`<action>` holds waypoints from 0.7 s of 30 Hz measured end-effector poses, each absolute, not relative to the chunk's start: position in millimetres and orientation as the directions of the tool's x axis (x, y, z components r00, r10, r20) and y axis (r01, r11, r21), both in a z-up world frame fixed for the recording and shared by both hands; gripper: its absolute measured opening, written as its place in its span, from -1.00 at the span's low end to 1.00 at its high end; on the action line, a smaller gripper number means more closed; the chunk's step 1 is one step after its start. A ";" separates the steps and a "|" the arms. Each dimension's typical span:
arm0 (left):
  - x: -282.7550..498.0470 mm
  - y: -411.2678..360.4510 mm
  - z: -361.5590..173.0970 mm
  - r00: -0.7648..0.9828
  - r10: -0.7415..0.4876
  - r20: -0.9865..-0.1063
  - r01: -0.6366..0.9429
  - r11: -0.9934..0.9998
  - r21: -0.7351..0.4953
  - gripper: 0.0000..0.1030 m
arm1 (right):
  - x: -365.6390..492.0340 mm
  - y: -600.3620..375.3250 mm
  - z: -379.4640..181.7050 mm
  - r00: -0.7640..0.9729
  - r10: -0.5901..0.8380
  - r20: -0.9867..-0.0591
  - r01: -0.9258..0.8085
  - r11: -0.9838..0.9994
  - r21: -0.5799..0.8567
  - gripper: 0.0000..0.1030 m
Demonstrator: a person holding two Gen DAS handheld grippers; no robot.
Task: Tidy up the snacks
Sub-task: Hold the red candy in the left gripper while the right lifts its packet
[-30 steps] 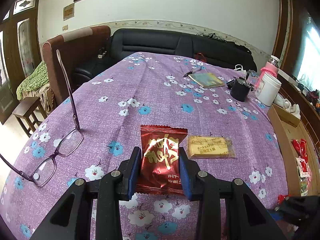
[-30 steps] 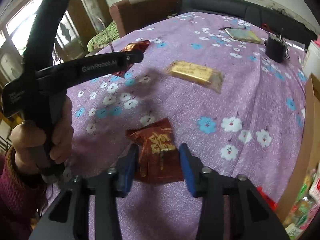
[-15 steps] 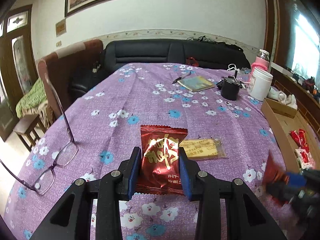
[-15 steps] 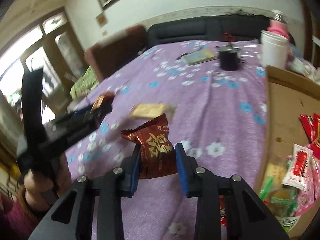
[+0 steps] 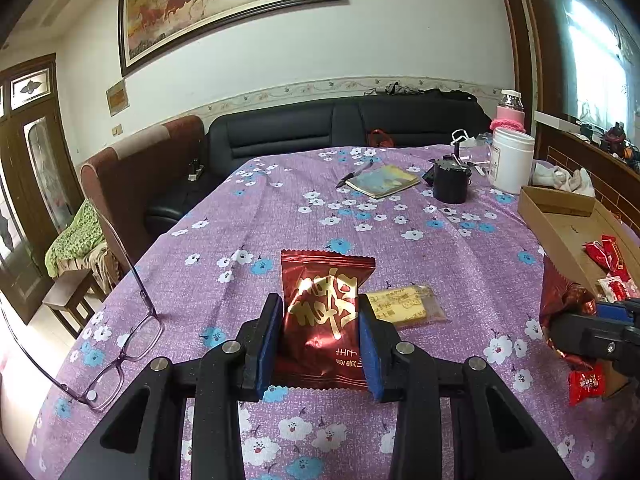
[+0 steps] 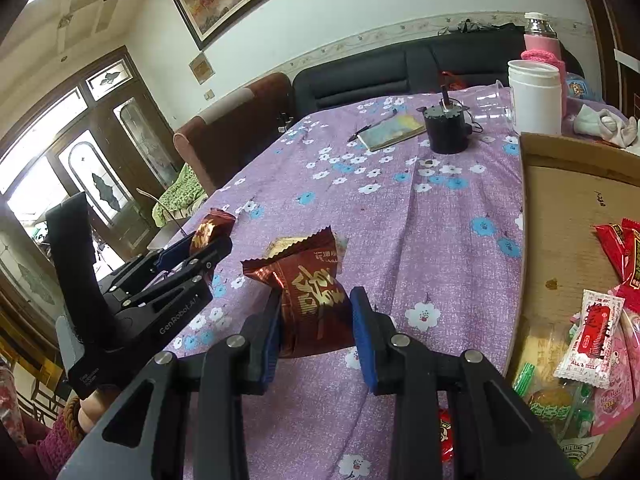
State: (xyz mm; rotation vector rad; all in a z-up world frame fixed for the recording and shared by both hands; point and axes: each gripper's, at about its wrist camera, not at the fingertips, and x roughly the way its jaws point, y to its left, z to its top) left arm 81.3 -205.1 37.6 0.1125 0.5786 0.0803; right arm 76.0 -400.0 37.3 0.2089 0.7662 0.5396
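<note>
My left gripper (image 5: 320,320) is shut on a dark red snack packet (image 5: 325,280), held upright above the purple flowered tablecloth (image 5: 280,220). My right gripper (image 6: 316,300) is shut on a second dark red packet (image 6: 310,284), lifted off the cloth next to the cardboard box (image 6: 568,216). In the right wrist view the left gripper (image 6: 208,240) shows at the left with its packet (image 6: 211,227). A yellow biscuit packet (image 5: 404,306) lies flat on the cloth beyond both. The box (image 5: 560,220) holds several snack packets.
Open spectacles (image 5: 120,344) lie near the table's left edge. A notebook (image 5: 382,180), a black round device (image 5: 450,182), a white jar (image 5: 510,164) and a pink bottle (image 5: 510,110) stand at the far end. A small red packet (image 5: 586,386) lies beside the box.
The right gripper closed on its red packet, lifted it off the cloth and swung right towards the box. The left gripper, still holding its packet, tilted up and turned right.
</note>
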 end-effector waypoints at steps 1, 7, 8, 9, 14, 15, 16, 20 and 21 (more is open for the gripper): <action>81.0 -205.8 37.2 0.834 0.109 -0.541 -0.045 0.990 0.131 -0.25 | 75.8 -400.4 37.3 0.595 0.534 -0.600 -0.384 0.845 0.371 -0.38; 79.8 -211.1 36.6 0.839 0.113 -0.533 -0.036 0.988 0.152 -0.25 | 77.6 -404.2 34.7 0.585 0.544 -0.601 -0.374 0.839 0.395 -0.39; 79.2 -212.0 36.4 0.840 0.117 -0.529 -0.037 0.986 0.160 -0.25 | 78.2 -404.4 33.9 0.582 0.545 -0.603 -0.373 0.838 0.398 -0.38; 79.0 -212.2 36.7 0.841 0.119 -0.527 -0.036 0.986 0.164 -0.25 | 78.7 -404.0 32.8 0.579 0.546 -0.605 -0.372 0.838 0.400 -0.39; 77.6 -212.8 37.4 0.843 0.122 -0.523 -0.038 0.985 0.169 -0.25 | 78.3 -404.6 32.5 0.574 0.551 -0.605 -0.374 0.834 0.405 -0.38; 77.4 -212.1 37.3 0.843 0.125 -0.522 -0.041 0.985 0.169 -0.25 | 78.2 -405.2 32.7 0.574 0.553 -0.603 -0.373 0.833 0.409 -0.38; 77.7 -211.5 36.9 0.842 0.127 -0.524 -0.044 0.985 0.168 -0.25 | 78.2 -405.4 32.3 0.571 0.558 -0.602 -0.374 0.830 0.414 -0.38; 80.0 -208.9 35.4 0.835 0.133 -0.535 -0.054 0.986 0.160 -0.25 | 76.9 -401.0 27.6 0.549 0.569 -0.612 -0.380 0.822 0.424 -0.38; 79.4 -207.7 36.1 0.836 0.132 -0.532 -0.056 0.986 0.156 -0.25 | 76.6 -399.3 26.7 0.545 0.569 -0.615 -0.382 0.822 0.422 -0.38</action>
